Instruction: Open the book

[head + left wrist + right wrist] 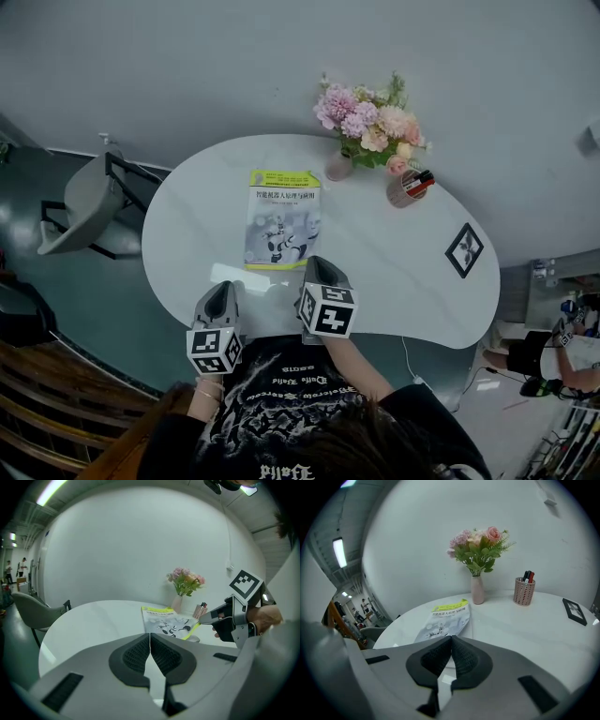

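Note:
A book (283, 220) with a pale cover and a yellow-green band lies on the white table (187, 225) in front of me. My right gripper (317, 265) is shut on the cover's near right corner. In the left gripper view that corner of the book (166, 623) is raised off the pages, pinched at the tip of the right gripper (202, 619). The right gripper view shows the book (445, 620) just beyond its closed jaws (451, 638). My left gripper (225, 289) hovers shut and empty near the table's front edge, left of the book, its pads (140, 656) meeting.
A vase of pink flowers (361, 131) stands behind the book, with a pen cup (408, 187) to its right. A small black-framed picture (464, 249) lies at the table's right end. A grey chair (89, 202) sits off the left edge.

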The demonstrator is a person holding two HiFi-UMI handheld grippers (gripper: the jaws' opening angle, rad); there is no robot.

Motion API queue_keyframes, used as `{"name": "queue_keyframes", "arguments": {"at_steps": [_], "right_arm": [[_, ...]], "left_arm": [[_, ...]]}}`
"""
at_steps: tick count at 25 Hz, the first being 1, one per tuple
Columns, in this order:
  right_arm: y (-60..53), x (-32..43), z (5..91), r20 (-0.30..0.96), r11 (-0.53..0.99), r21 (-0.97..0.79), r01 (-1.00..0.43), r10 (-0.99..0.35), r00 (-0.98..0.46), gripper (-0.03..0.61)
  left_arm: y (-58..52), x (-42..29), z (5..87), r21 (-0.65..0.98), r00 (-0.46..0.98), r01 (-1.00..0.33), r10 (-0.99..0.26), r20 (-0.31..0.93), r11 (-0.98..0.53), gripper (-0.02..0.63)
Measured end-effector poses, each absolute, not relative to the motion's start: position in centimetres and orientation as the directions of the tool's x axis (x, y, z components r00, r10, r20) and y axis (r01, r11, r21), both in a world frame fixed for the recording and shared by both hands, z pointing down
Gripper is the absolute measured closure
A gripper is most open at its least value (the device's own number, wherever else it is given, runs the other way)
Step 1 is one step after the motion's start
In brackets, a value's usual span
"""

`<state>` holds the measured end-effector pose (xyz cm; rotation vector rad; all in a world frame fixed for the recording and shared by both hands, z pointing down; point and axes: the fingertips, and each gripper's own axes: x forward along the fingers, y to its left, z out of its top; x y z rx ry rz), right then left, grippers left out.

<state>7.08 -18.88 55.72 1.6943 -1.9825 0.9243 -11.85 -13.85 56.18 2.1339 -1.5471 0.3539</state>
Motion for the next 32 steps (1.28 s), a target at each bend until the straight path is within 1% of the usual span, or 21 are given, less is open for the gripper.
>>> {"name": "queue_keyframes", "arguments": {"at_steps": [13, 18, 22, 32], "right_arm": [[-19.6, 3.9, 52.6, 0.562, 0.218, -0.244, -0.945, -0.762, -0.321, 0.552], [-20.0, 2.4, 52.0, 0.547, 0.261, -0.272, -0.926, -0.749, -0.372, 0.552], [-20.6, 1.5, 51.5, 0.535, 0.269, -0.311, -0.912, -0.744, -0.401, 0.552], [-21.0, -2.0, 50.6, 0.521, 0.341, -0.284, -0.896, -0.729, -0.443, 0.552]], "left_arm": [[-12.8, -12.1, 56.0, 0.217, 0.272, -0.958, -0.839, 0.471, -0.189, 0.589], [-12.4, -12.6, 56.1, 0.209, 0.242, -0.965, -0.842, 0.483, -0.157, 0.589], [-12.6, -13.3, 56.0, 0.201, 0.224, -0.969, -0.846, 0.484, -0.142, 0.589], [-12.4, -16.2, 55.6, 0.208, 0.176, -0.974, -0.863, 0.473, -0.085, 0.589]]}}
